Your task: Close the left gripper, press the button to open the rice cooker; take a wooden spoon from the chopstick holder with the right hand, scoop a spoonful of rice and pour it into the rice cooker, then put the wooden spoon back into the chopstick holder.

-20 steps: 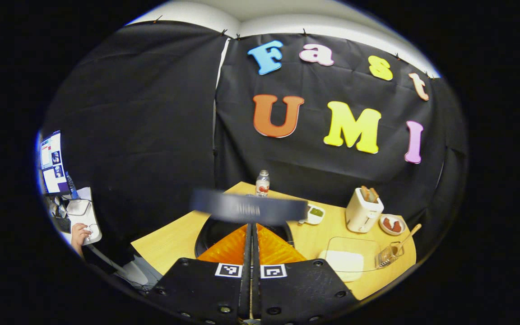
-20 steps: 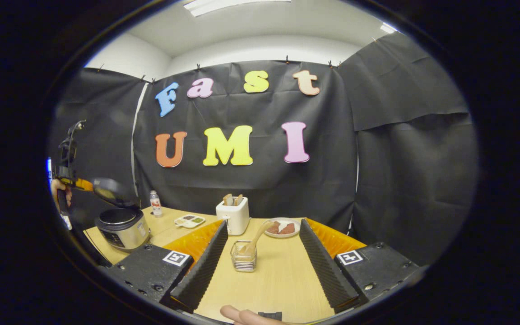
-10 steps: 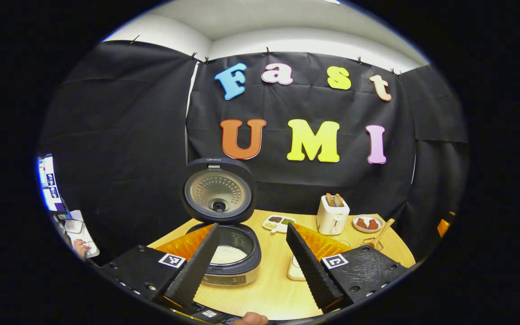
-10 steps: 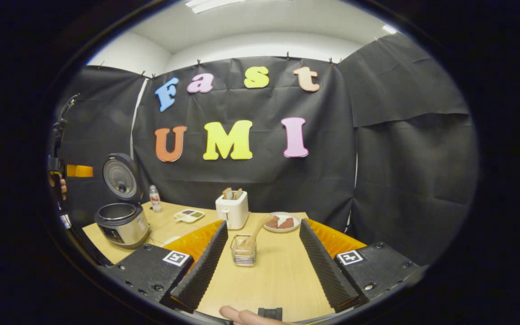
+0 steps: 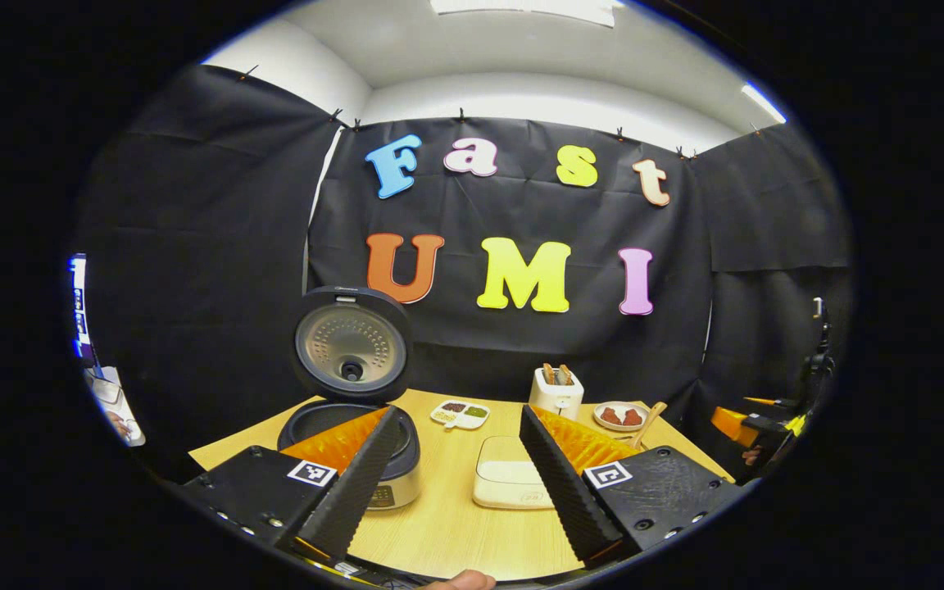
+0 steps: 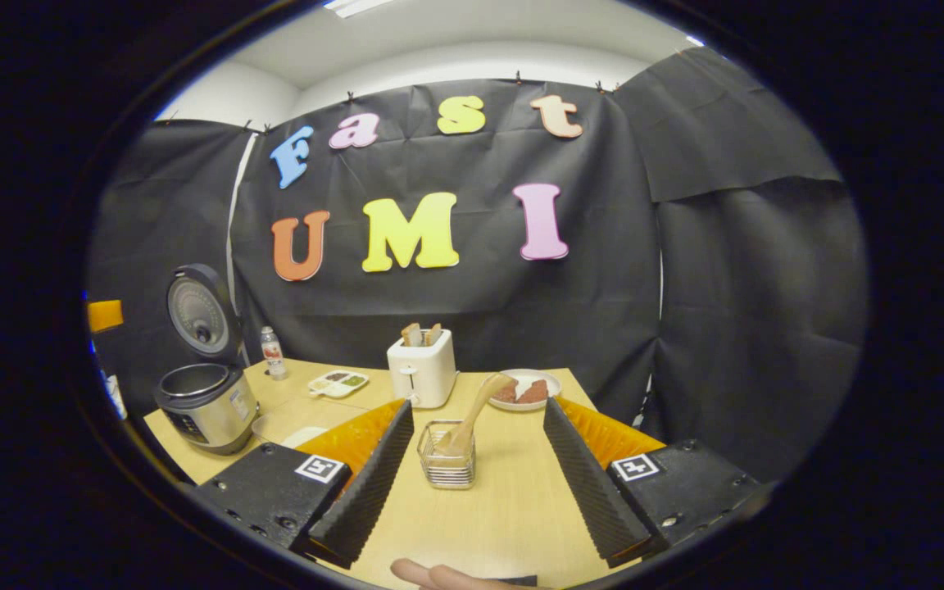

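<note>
Right gripper view, left to right: rice cooker (image 6: 206, 406) at lower left, lid raised; wire chopstick holder (image 6: 448, 465) with wooden spoon (image 6: 472, 414) at lower centre, between the wide-open right gripper (image 6: 472, 459); left gripper view: left gripper (image 5: 460, 463) spread wide, empty.

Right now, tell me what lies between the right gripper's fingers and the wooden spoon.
Bare tabletop, as the right gripper view shows: the open right gripper faces the wire chopstick holder, where the wooden spoon leans, with nothing between.

no readable text — the rice cooker (image 5: 349, 410) lid's small mark and panel are too blurred.
</note>
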Demonstrator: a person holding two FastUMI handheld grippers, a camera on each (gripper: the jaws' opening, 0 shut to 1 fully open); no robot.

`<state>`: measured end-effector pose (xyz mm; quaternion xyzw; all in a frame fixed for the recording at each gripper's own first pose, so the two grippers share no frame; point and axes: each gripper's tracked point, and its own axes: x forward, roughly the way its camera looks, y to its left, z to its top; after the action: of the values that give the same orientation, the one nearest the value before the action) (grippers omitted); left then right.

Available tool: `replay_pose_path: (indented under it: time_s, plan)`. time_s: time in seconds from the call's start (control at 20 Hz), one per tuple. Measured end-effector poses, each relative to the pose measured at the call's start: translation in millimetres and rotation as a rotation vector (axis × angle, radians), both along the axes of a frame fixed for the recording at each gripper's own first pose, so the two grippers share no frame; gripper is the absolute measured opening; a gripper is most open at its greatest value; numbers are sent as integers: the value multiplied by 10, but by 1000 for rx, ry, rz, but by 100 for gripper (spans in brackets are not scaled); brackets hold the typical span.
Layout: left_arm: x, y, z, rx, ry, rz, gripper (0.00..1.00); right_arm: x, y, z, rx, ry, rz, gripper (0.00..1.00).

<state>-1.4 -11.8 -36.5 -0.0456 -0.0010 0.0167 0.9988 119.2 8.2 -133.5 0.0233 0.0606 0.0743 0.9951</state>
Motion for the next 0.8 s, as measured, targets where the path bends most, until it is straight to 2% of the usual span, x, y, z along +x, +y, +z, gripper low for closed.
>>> replay_pose_path:
  time_s: [0.25,0.7,0.8]
  plan:
    - [-114,-163,-115,23,-25,-14,94,608,-35,-328,49,36,-51,100]
    - [-148,-164,-196,49,-42,-17,94,1579,180,-846,57,137,-22,100]
    - [-127,-166,-223,51,-42,-24,94,1751,267,-1017,66,190,-19,100]
